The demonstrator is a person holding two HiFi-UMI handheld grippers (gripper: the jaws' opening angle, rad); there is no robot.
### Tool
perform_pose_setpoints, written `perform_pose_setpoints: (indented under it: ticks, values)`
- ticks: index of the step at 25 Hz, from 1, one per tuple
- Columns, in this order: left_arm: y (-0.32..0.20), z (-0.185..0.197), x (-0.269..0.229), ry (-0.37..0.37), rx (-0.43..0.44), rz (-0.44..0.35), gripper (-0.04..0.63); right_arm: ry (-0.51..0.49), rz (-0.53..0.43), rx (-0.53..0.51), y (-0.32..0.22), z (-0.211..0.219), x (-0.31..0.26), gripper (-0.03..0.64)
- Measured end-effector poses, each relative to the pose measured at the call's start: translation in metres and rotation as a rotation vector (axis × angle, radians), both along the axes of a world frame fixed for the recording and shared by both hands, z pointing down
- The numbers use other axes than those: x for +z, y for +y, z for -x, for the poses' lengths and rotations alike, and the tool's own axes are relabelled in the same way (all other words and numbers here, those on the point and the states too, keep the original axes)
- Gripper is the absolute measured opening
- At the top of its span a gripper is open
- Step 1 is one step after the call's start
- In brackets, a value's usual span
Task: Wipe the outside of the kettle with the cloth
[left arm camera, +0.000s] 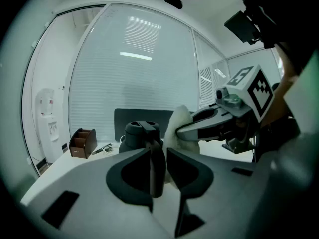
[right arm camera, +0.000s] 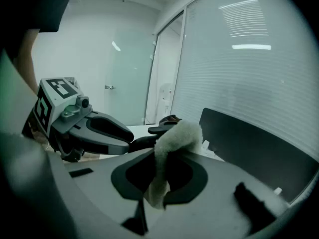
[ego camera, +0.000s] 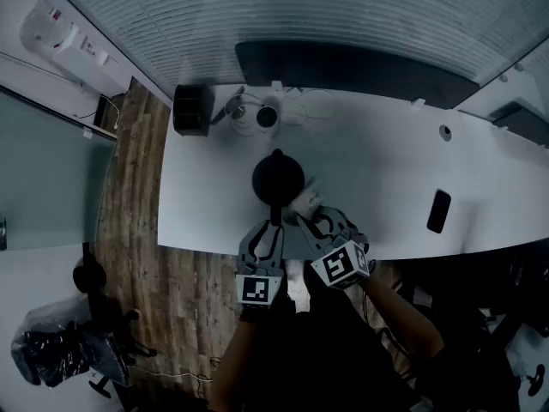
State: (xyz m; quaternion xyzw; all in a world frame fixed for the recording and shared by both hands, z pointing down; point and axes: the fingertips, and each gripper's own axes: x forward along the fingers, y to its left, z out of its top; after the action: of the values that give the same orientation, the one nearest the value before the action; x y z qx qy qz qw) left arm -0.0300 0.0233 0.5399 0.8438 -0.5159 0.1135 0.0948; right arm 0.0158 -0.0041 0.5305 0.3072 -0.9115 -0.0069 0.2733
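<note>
In the head view, we find the lower end of the kettle (ego camera: pixel 277 178) handle hidden inside the left hand-held gripper (ego camera: pixel 275 223). The right hand-held gripper (ego camera: pixel 316 217) covers part of the cloth (ego camera: pixel 305 199). We cannot identify the small items (ego camera: pixel 257 114) at upper centre; the surface (ego camera: pixel 377 153) is cut off at the right edge.

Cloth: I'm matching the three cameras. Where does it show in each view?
Head view: the cloth sits at centre, just right of the kettle.
Left gripper view: centre, pinched by the right gripper, right of the kettle.
Right gripper view: centre, clamped in that gripper's jaws.
Shared landmark: the black kettle, beside the cloth in all three.
</note>
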Motion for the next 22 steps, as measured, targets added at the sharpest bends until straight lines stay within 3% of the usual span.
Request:
perform_pose_setpoints:
  ticks: [7,13,22]
  values:
    - [0.005,0.01,-0.007,0.001,-0.001,0.001,0.087,0.057,0.041,-0.044,-0.014,0.018,0.023,0.034]
    - [0.011,0.012,-0.015,0.016,0.001,0.001,0.087,0.021,0.049,-0.049,-0.012,0.022,0.039,0.034]
    - [0.028,0.003,-0.016,-0.015,0.015,0.021,0.087,0.082,0.148,-0.027,-0.005,0.012,0.121,0.034]
